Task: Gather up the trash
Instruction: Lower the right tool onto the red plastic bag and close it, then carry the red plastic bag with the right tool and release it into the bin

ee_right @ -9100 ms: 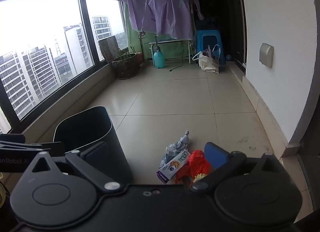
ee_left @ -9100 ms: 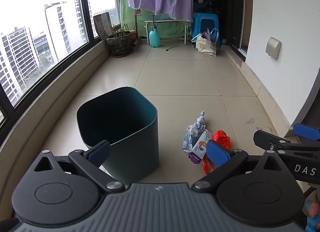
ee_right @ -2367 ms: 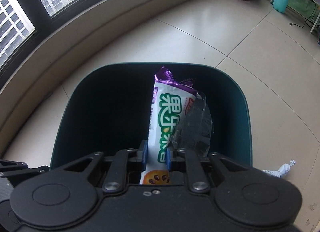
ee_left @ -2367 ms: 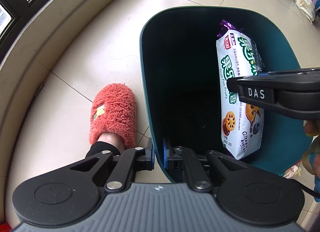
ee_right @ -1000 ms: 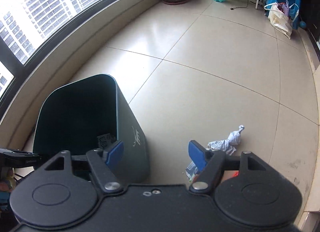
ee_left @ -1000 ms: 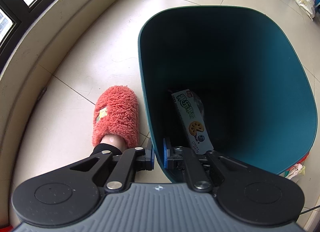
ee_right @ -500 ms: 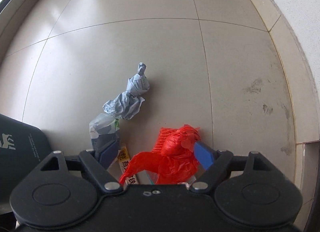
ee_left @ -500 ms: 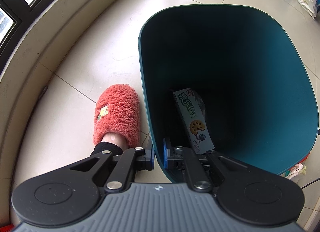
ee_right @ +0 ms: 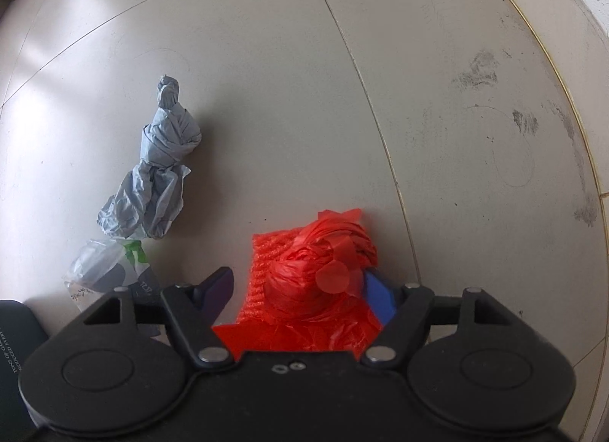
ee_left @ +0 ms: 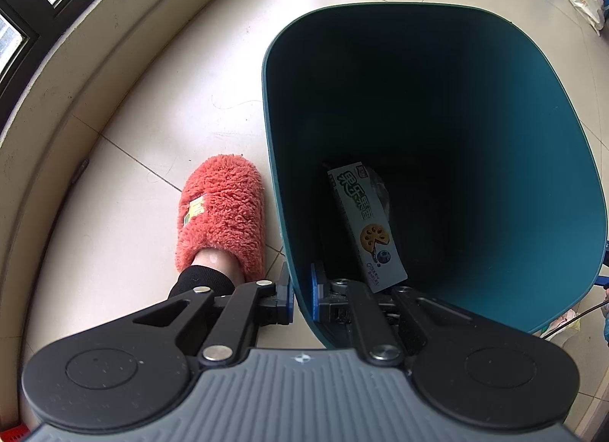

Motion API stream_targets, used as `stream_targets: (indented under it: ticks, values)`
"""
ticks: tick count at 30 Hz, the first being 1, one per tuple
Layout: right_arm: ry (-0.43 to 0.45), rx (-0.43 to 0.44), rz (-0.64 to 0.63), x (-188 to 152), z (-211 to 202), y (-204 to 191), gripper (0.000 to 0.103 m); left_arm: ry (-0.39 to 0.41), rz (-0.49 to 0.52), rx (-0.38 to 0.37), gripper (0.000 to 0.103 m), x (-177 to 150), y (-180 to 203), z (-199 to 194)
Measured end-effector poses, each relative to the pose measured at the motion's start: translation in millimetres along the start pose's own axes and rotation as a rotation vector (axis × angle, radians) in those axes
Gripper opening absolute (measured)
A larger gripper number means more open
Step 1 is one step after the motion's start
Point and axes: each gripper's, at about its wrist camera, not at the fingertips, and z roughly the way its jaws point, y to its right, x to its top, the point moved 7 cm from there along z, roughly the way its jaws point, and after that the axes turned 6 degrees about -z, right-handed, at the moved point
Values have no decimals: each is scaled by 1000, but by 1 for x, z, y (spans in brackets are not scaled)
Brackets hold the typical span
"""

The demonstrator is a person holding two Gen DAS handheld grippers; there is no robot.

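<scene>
Where the teal trash bin [ee_left: 495, 160] drops away from its rim, the inside goes nearly black, and only a snack wrapper [ee_left: 367, 225] printed with a cookie picture shows, leaning against the near wall at the bottom; something clear and crinkled behind it cannot be made out. The left gripper [ee_left: 300, 295] has its jaws pressed together on the bin's near wall, one blue pad outside and one inside. Just beside the bin, a fuzzy coral slipper [ee_left: 222, 209] with a foot in it rests on the floor tiles [ee_left: 125, 190], and a curved low sill under a dark window frame runs along the left edge of that view.

From the right wrist camera, the right gripper [ee_right: 300, 289] has its jaws spread wide around a red plastic bag [ee_right: 316, 270] bunched with red mesh netting; the bag's lower part is cut off by the gripper body, and whether the pads touch it cannot be told. Nearby to the left lie a twisted gray plastic bag [ee_right: 160, 171] and, touching its lower end, a clear crumpled wrapper [ee_right: 102, 267], partly hidden behind the left finger. Scuff marks darken the pale tiles near the wall base at the right.
</scene>
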Motion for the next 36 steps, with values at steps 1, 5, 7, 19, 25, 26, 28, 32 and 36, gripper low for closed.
stream_targets:
  ticks: [1, 5, 7, 19, 25, 26, 28, 32, 36]
  values:
    - [0, -6, -2, 0, 1, 0, 70, -1, 0, 0, 8, 0, 0, 0]
    - [-2, -46, -18, 0, 2, 3, 54, 3, 3, 4, 8, -1, 0, 1]
    - [2, -45, -23, 0, 1, 3, 51, 6, 3, 7, 8, -2, 1, 1]
    - [84, -27, -199, 7, -68, -20, 41, 11, 22, 13, 9, -3, 3, 0]
    - [183, 57, -359, 3, -148, -59, 41, 16, 27, 12, 9, -2, 4, -1]
    - [203, 95, -390, -1, -166, -70, 41, 16, 26, 11, 9, -2, 4, -1]
    - [246, 160, -452, -7, -200, -93, 41, 18, 24, 10, 9, -2, 3, -1]
    - [322, 269, -556, -21, -261, -138, 41, 23, 26, 15, 9, -3, 4, -2]
    - [369, 342, -655, -36, -306, -187, 41, 22, 26, 19, 9, -3, 5, -2]
